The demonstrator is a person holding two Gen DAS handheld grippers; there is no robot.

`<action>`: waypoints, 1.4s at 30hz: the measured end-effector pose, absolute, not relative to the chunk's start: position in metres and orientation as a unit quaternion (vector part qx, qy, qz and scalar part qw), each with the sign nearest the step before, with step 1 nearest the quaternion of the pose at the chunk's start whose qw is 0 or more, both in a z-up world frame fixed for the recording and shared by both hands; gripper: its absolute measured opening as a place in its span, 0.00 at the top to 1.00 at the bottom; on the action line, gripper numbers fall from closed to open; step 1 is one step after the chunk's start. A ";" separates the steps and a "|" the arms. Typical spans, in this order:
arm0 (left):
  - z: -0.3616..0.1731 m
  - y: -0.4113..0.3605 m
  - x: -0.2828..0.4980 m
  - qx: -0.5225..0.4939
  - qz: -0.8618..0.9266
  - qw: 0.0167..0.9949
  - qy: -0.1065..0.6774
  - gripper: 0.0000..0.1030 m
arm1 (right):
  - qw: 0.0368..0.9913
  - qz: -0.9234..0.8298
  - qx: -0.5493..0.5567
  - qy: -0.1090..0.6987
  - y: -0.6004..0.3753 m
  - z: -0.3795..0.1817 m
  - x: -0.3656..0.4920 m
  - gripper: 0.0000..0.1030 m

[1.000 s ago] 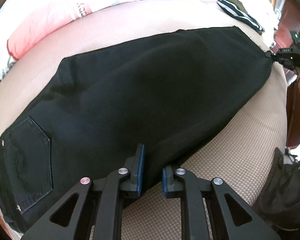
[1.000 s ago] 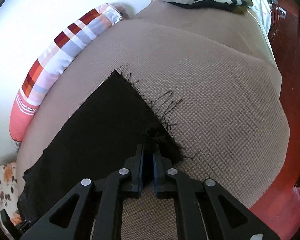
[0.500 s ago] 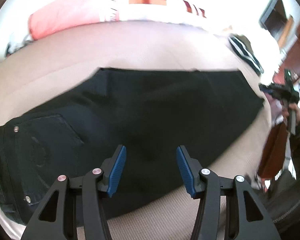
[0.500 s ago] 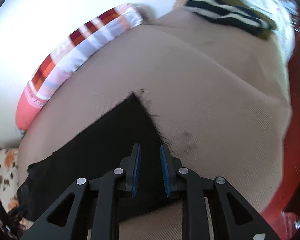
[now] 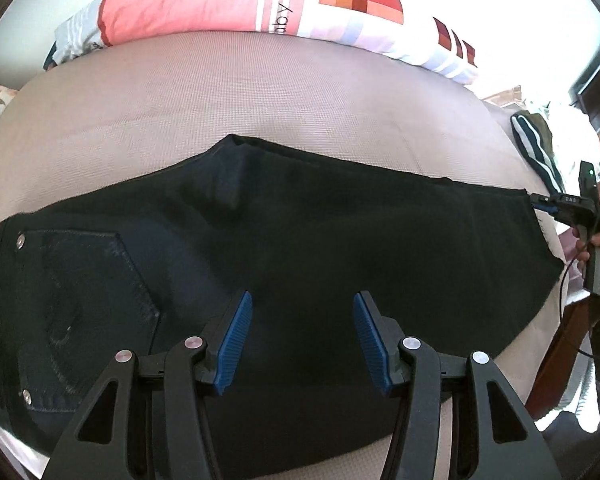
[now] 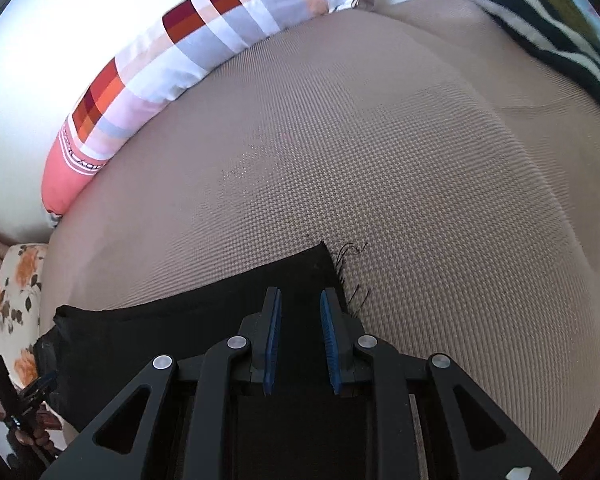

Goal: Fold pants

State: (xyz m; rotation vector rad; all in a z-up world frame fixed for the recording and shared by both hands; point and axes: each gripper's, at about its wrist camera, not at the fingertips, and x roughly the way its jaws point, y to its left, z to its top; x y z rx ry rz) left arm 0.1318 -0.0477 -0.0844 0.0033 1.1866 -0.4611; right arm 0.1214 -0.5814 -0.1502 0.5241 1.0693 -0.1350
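The black pants (image 5: 340, 248) lie flat along the beige mattress (image 5: 260, 96), already doubled leg on leg, with the back pocket (image 5: 88, 300) and waist at the left of the left wrist view and the frayed hem (image 6: 340, 268) at the far end. The left tool (image 5: 302, 338) hangs over the thigh area with its blue pads (image 5: 236, 344) spread wide and nothing between them. The right tool (image 6: 299, 340) sits over the hem end, its pads a little apart over the cloth but not pressing on it; in the left wrist view it shows at the hem corner (image 5: 556, 204).

The step in hand looks like a regrasp before the next fold, hem toward waist. To do it well, each tool should bite both layers at the hem, 1 at each corner, so the 2 legs travel together. Lift only enough to clear the cloth beneath, carry the hem across evenly, and lay it square on the waistband so the edges line up. The loose threads at the hem may snag on a pad, so close on solid fabric just inside the fray.

No container is in view; a checked pillow (image 6: 204, 52) lies along the back of the bed and a striped garment (image 6: 548, 28) at its far corner, both well apart from the pants.
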 end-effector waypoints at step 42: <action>-0.119 -0.112 0.135 0.076 -0.204 0.800 0.558 0.30 | 0.833 0.077 0.282 0.470 -0.587 -0.166 0.121 0.80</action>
